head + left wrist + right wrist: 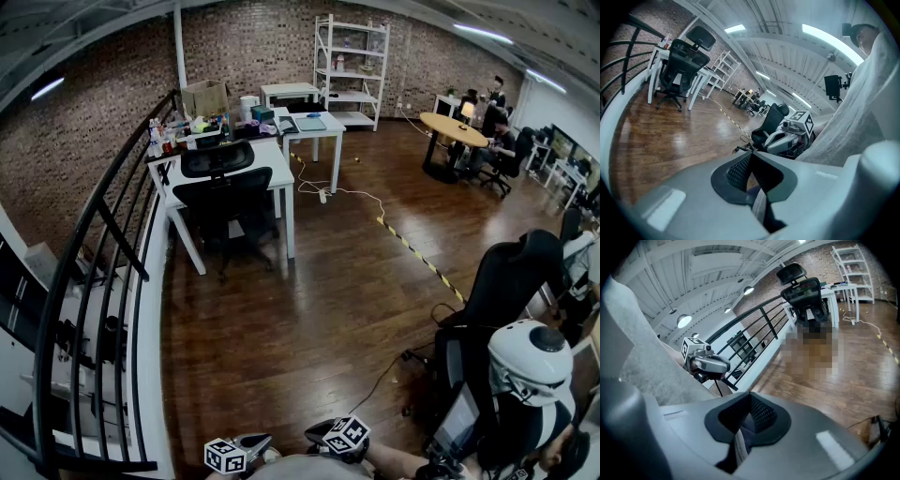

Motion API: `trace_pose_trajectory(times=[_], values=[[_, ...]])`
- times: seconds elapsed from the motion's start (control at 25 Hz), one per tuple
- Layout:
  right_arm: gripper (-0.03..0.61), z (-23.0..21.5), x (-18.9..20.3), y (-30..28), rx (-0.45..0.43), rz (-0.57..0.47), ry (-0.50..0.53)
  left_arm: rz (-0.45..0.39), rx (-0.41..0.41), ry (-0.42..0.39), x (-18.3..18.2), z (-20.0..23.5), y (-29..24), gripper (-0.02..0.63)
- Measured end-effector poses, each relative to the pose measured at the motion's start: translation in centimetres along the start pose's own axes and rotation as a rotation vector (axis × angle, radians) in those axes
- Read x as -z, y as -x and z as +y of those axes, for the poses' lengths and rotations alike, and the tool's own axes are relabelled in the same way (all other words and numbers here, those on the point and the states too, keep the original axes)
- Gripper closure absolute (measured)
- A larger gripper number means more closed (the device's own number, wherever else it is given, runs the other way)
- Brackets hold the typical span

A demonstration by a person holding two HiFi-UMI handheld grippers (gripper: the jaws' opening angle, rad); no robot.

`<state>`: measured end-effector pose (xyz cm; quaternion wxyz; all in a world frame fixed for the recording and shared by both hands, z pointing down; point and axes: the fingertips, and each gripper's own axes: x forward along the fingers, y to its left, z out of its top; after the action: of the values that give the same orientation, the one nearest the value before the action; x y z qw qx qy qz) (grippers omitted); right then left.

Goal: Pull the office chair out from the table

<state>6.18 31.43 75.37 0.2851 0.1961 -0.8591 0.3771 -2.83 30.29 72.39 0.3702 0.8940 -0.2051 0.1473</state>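
While we stand well back from it, the office chair (pixel 225 195) sits in the upper left of the head view. It is black with a headrest, and it is pushed in against the front edge of the white tabletop (pixel 281 175) with its back toward us. The far end of that tabletop carries small items (pixel 187 127), too small for us to name.

Our left tongs (pixel 246 446) and right tongs (pixel 333 435) show at the bottom edge of the frame, just beside each other. Each gripper view shows its dark pads pressed together with nothing between them. A wide stretch of wooden floor (pixel 300 309) lies between the tongs and the chair, so neither touches it. A black railing (pixel 98 272) curves down the left side of the frame, near the chair.
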Motion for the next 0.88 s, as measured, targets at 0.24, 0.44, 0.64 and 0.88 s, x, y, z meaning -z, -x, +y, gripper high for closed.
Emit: trace_pose_trajectory(times=[0.24,0.44,0.64,0.88], values=[[0.572,-0.2,-1.1,0.6,0.007,-0.012,0.016,0.0,-0.004,-0.002,-0.6,0.1,-0.3,0.607],[0.572,-0.8,-2.9,1.7,0.017,-0.058,0.025,-0.047,-0.025,-0.024,-2.6,0.2,-0.9,0.607],[0.572,-1.2,-5.5,3.7,0.021,-0.096,0.084,-0.089,-0.041,-0.049,-5.3,-0.7,-1.9,0.607],[0.572,-1.6,-9.2,6.6,0.036,-0.146,0.201,-0.198,-0.075,-0.101,-10.0,-2.5,-2.9,0.607]])
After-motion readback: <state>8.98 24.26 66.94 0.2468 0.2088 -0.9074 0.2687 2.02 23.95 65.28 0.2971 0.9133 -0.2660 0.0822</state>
